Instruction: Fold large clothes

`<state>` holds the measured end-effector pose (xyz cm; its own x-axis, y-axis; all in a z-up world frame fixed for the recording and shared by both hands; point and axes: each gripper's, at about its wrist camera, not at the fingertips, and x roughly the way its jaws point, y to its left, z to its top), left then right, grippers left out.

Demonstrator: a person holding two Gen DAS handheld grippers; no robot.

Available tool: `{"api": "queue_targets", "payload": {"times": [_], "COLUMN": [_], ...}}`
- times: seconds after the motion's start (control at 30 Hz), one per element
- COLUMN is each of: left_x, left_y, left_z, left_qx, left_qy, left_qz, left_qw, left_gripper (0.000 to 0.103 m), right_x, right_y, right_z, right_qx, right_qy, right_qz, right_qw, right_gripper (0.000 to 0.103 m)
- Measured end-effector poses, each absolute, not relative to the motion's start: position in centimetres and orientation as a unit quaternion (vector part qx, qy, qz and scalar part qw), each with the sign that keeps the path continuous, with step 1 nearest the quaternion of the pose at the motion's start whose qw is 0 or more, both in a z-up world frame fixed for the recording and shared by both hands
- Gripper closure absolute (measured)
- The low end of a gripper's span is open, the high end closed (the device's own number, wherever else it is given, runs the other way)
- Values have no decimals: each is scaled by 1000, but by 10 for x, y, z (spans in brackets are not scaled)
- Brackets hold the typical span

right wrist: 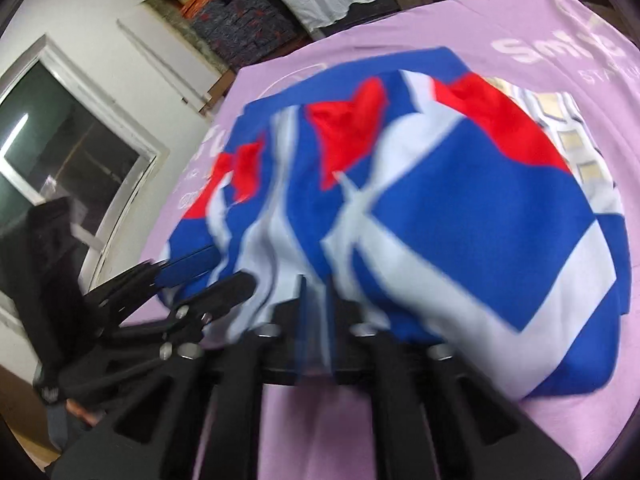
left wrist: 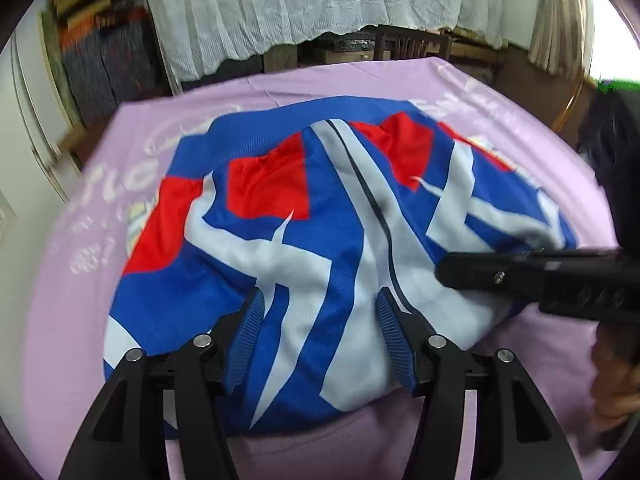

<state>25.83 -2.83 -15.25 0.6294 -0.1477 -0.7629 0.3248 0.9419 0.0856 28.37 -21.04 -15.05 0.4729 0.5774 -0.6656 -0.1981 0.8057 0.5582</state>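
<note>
A blue, white and red zip jacket lies bunched on a lilac printed table cloth. My left gripper hovers over its near edge, blue pads well apart, with fabric lying flat between and under them, not pinched. In the right wrist view the jacket fills the middle. My right gripper is shut, its tips at the jacket's near white edge. Blur hides whether any fabric is pinched. The right gripper reaches in from the right onto the jacket's edge. The left gripper shows at the left.
A pale patterned garment peeks out from under the jacket. A hand holds the right gripper's handle. Behind the table hang a white lace cloth and a wooden chair. Stacked boxes and a window stand at the left.
</note>
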Motion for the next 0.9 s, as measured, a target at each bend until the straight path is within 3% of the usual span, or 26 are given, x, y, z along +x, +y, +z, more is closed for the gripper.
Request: {"api": "queue_targets", "payload": {"times": [0.3,0.33,0.4,0.47,0.63,0.8,0.9], "left_x": [263,262,266,277,309,306,306], "left_y": [-12,-11,-15,-20,-19,-21,-20], "left_z": [-129,-120,-108,-106,-134,-145,-146], "left_qx": [42,37,42,36,-3,13,9], "left_qy": [427,418,404,405,444,426,425], "left_qz": [-159,-161,-155,-156,-149,-138,-142], "left_qw": [889,893,901,900,883,894,894], "left_gripper": [44,44,44,44,43,42,38], "right_x": [281,275,262,245,209,200,207], "right_y": [-225,-233,-242,-254,-287,-305,-308], "right_z": [-150,-146,-137,-129,-140,-155,-161], "right_qx": [256,273,288,293,350,405,426], "right_qy": [457,451,432,413,414,421,420], "right_qz": [253,258,257,245,200,144,110], "right_qw": [813,809,815,827,816,799,794], "right_gripper": [101,98,74,64,61,46,42]}}
